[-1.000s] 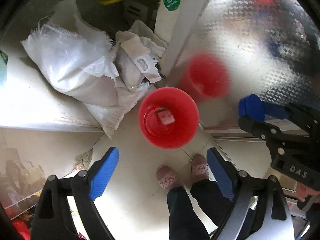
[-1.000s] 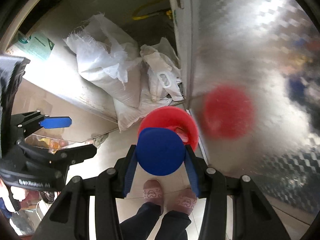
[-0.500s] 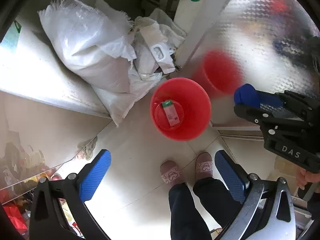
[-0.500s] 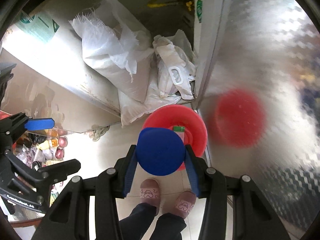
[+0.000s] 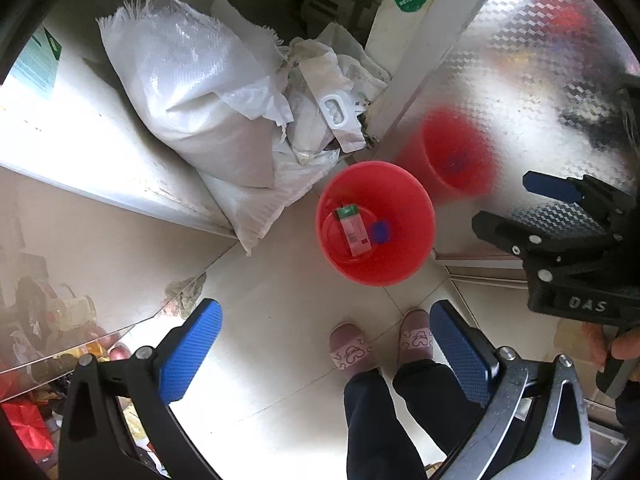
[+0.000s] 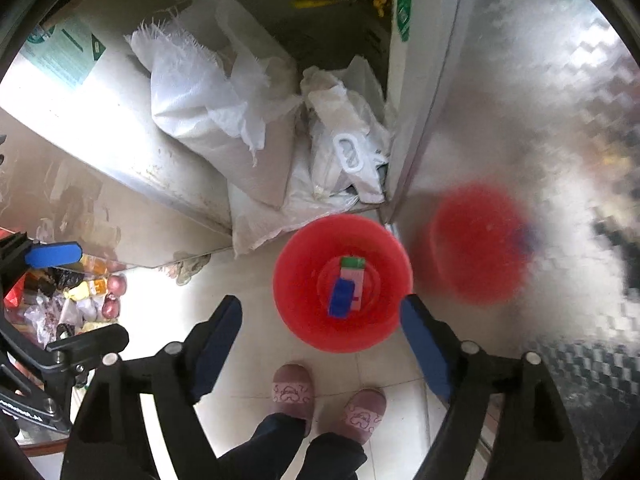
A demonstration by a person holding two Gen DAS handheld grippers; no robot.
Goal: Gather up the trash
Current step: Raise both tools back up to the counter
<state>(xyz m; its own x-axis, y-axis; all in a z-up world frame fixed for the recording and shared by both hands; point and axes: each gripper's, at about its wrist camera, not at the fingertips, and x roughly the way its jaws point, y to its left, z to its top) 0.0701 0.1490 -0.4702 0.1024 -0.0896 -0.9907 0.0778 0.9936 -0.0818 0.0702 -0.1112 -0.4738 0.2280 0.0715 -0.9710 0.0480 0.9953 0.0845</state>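
The left tool (image 5: 324, 344) stands wide, nothing between its ribbed blue pads; its jaws have just been opening. The right tool (image 6: 320, 320) has just been opening too and now gapes empty, where half a second ago it clamped a round blue lid. Below them, pink slippers (image 6: 292, 390) stand on pale glossy floor tiles (image 5: 280, 320).

Just beyond the toes sits the red plastic bucket (image 5: 404, 264), round and smooth. Inside lie a small carton (image 5: 354, 232), pink with a green end, and the blue lid (image 6: 341, 299), now seen edge-on; the right view shows it overlapping the carton, the left view beside it. Only the left view shows the hand (image 5: 616, 346) gripping the right tool's black handle.

Behind the bucket, frayed woven white sacks (image 5: 200, 100) slump against a patterned steel panel (image 5: 520, 80) that mirrors the bucket as a red blur.
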